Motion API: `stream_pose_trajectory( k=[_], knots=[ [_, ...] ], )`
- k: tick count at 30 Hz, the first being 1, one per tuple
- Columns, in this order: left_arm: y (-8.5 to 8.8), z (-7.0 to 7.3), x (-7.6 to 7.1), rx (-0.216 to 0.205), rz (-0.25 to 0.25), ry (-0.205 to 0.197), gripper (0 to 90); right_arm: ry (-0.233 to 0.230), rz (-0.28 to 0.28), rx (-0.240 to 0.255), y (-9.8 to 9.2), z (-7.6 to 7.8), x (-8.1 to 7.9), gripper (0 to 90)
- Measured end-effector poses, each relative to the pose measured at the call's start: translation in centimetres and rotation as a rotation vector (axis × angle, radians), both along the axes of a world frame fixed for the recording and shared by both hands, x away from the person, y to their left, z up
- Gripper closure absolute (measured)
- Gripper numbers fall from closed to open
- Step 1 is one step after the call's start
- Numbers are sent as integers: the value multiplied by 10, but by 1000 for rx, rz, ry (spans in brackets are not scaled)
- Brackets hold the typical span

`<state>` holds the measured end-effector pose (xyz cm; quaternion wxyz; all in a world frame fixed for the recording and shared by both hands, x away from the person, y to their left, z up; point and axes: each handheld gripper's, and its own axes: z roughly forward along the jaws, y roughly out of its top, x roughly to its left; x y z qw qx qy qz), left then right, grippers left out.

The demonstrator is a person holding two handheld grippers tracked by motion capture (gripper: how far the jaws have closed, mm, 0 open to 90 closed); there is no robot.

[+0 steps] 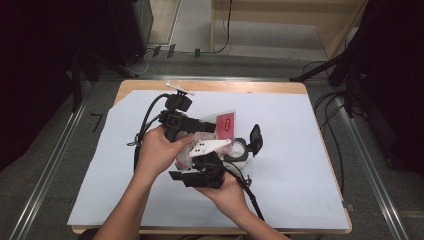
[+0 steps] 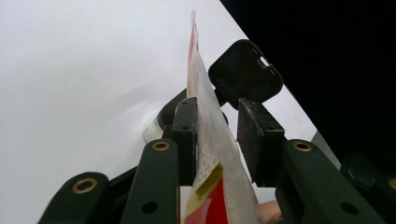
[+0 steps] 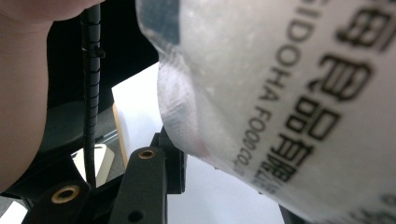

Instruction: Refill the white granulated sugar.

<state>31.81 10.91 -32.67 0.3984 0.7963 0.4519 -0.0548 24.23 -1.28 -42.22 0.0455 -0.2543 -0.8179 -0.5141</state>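
Left gripper view — hand-held gripper (image 2: 217, 140) straddles packet (image 2: 210, 135)

I can see one white table sheet (image 1: 300, 165), one clear food bag (image 1: 226, 123) with a red label, one round jar (image 1: 239, 150) with one black lid (image 1: 255, 138), two hands and two grippers.
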Motion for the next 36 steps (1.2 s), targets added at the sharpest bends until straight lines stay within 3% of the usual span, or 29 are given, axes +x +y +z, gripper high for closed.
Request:
stream_pose_trajectory(
  k=[36],
  knots=[
    [-4,2,-4,13,-10,-34,706,49,-36,35,0,-1,-3,642]
  ],
)
